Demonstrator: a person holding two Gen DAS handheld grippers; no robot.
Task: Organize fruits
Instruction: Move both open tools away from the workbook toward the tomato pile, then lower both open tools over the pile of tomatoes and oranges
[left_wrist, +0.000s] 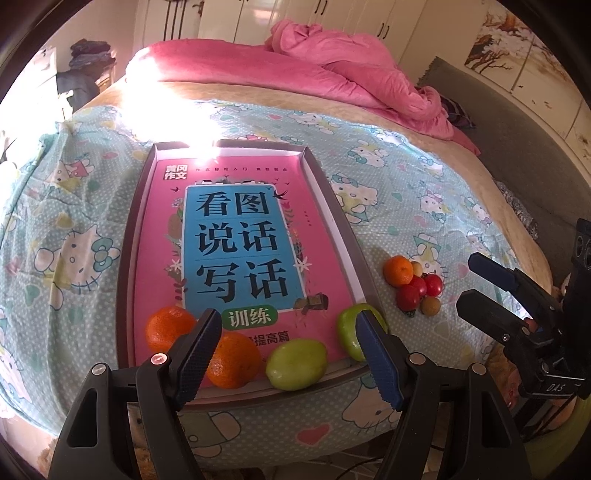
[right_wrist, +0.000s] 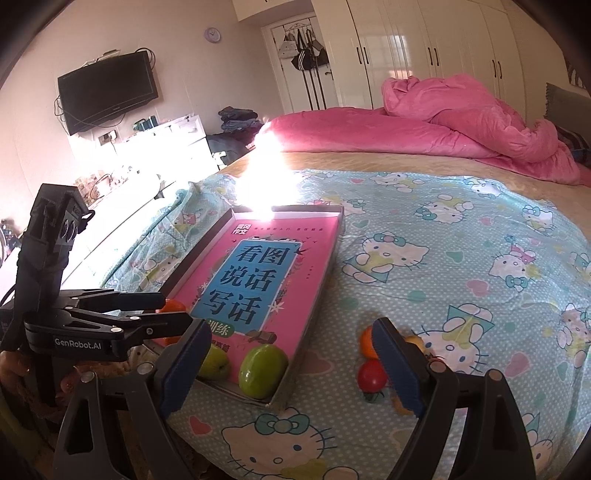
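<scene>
A shallow grey box tray (left_wrist: 334, 201) lined with a pink book cover lies on the bed. At its near end sit two oranges (left_wrist: 166, 326) (left_wrist: 234, 360) and two green fruits (left_wrist: 297, 363) (left_wrist: 349, 332). To the right of the tray on the sheet lies a small pile: an orange (left_wrist: 397, 271), red tomatoes (left_wrist: 417, 290) and small tan fruits (left_wrist: 430, 306). My left gripper (left_wrist: 288, 360) is open and empty, just in front of the tray's near edge. My right gripper (right_wrist: 291, 365) is open and empty, near the pile (right_wrist: 371, 374); it also shows in the left wrist view (left_wrist: 476, 284).
The bed has a Hello Kitty sheet (right_wrist: 461, 258) and a crumpled pink duvet (right_wrist: 461, 122) at the back. A wall TV (right_wrist: 107, 92) and a white dresser stand to the left, wardrobes (right_wrist: 424, 51) behind. The bed's near edge is right below the grippers.
</scene>
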